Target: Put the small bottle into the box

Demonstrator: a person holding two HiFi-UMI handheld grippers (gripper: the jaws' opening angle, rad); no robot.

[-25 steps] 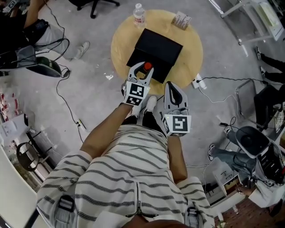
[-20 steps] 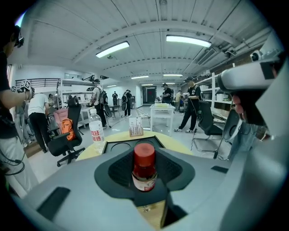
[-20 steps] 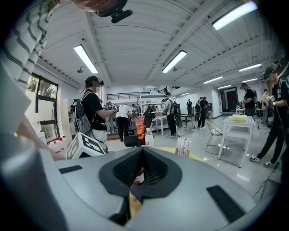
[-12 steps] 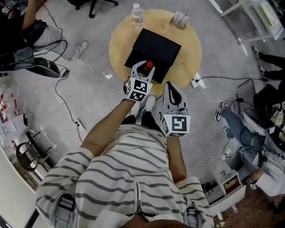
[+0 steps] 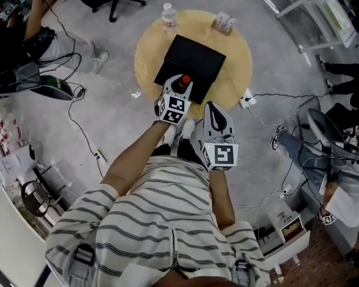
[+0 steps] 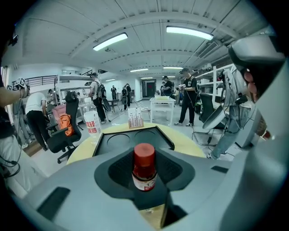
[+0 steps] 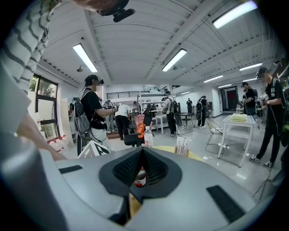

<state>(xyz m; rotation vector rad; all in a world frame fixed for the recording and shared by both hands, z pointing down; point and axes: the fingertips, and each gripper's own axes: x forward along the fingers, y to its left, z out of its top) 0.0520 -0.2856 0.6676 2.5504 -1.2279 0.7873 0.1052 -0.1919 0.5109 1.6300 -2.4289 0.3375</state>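
Note:
The small bottle (image 5: 184, 81), with a red cap and a white label, is held upright between the jaws of my left gripper (image 5: 180, 85), which is shut on it. In the left gripper view the small bottle (image 6: 144, 168) hangs just before the near edge of the open black box (image 6: 132, 140), whose floor has two round recesses. From the head, the black box (image 5: 193, 59) lies in the middle of the round yellow table (image 5: 235, 73). My right gripper (image 5: 215, 107) stays shut and empty near the table's front edge; the small bottle (image 7: 141, 177) shows through its jaws.
A clear water bottle (image 5: 169, 17) stands at the table's far left edge, a small carton (image 5: 224, 23) at its far right. Cables and a power strip (image 5: 247, 101) lie on the floor around. People, chairs and white tables fill the room beyond.
My left gripper has carried the small bottle slightly forward, over the box's near edge. The right gripper has kept its place. A seated person at the right has shifted.

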